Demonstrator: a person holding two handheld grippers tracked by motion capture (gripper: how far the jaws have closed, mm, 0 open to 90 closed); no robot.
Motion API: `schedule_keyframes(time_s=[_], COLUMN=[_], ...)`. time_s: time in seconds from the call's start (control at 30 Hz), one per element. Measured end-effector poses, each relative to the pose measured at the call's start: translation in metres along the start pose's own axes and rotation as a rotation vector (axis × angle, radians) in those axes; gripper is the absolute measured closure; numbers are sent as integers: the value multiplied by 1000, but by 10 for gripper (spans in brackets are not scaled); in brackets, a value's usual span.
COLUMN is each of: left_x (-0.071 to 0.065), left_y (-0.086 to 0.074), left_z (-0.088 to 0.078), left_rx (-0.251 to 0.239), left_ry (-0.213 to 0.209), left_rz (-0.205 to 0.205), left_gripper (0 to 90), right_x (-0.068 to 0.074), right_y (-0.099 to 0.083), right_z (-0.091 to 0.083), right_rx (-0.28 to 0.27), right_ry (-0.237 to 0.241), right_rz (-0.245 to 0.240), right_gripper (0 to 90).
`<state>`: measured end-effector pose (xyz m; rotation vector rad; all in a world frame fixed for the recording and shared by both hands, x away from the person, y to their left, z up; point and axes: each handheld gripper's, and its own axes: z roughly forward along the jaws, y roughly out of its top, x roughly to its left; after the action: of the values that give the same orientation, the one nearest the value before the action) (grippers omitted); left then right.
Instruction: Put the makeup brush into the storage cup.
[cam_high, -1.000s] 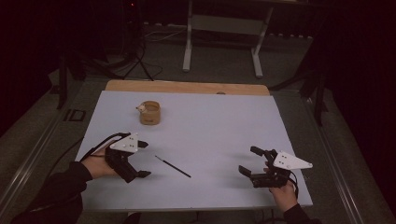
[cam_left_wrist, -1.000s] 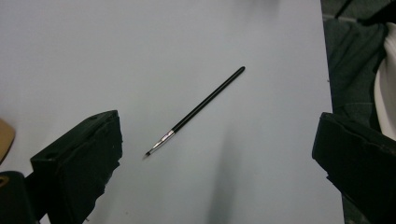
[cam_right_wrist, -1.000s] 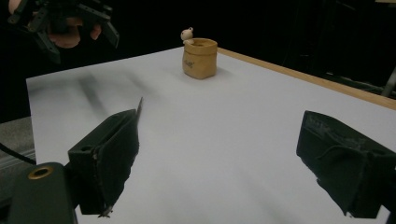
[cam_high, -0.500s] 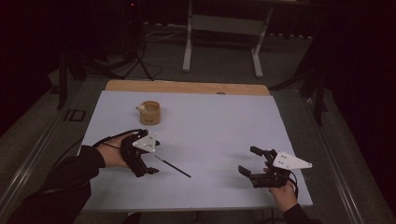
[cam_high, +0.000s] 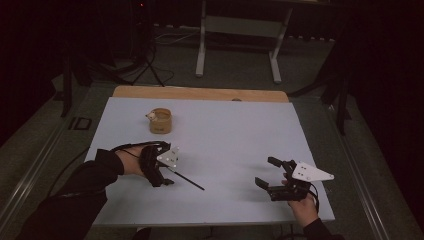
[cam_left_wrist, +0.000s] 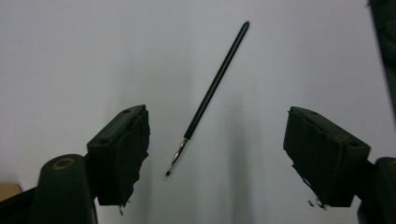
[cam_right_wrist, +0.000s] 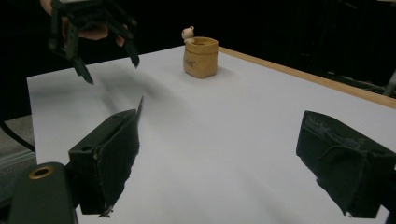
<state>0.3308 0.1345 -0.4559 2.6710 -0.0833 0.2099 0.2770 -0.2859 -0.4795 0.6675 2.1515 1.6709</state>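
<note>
A thin black paintbrush (cam_high: 188, 179) lies flat on the white table (cam_high: 225, 130), left of the middle. My left gripper (cam_high: 163, 181) hangs over its near end, jaws pointing down. In the left gripper view the brush (cam_left_wrist: 215, 84) runs up and away, its bristle tip between the two pads without touching either. The left gripper (cam_left_wrist: 217, 154) is open, and its jaws have just been closing. My right gripper (cam_high: 265, 171) rests low near the table's front right, open with nothing between its jaws (cam_right_wrist: 219, 163).
A small tan pot (cam_high: 160, 120) with a little white figure on its rim stands at the back left; the right gripper view has it (cam_right_wrist: 201, 57) beyond the left gripper (cam_right_wrist: 111, 69). A wooden strip (cam_high: 200, 93) edges the far side. Dark stands surround the table.
My left hand has slid to the right until its gripper stands over the brush's near end. The brush has not moved, and the right gripper has stayed in place.
</note>
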Motion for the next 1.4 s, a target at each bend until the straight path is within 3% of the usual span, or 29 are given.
schedule_keyframes(time_s=[0.3, 0.37, 0.4, 0.57, 0.97, 1.4], left_x=[4, 4, 6, 8, 13, 18], left_y=[5, 5, 7, 11, 14, 12], left_z=[15, 15, 20, 28, 43, 56], left_rx=[49, 49, 71, 109, 152, 187], left_ry=[-1, -1, 7, -4, -53, -77], left_rz=[76, 76, 111, 165, 213, 243], left_gripper=[343, 351, 389, 479, 649, 720], right_x=[0, 0, 0, 0, 0, -1], right_y=[0, 0, 0, -1, 0, -1], right_z=[0, 0, 0, 1, 0, 1], right_rx=[6, 6, 6, 12, 11, 14], right_ry=[3, 5, 4, 6, 9, 12], right_rz=[3, 4, 5, 7, 8, 10], right_gripper=[131, 131, 131, 131, 132, 132])
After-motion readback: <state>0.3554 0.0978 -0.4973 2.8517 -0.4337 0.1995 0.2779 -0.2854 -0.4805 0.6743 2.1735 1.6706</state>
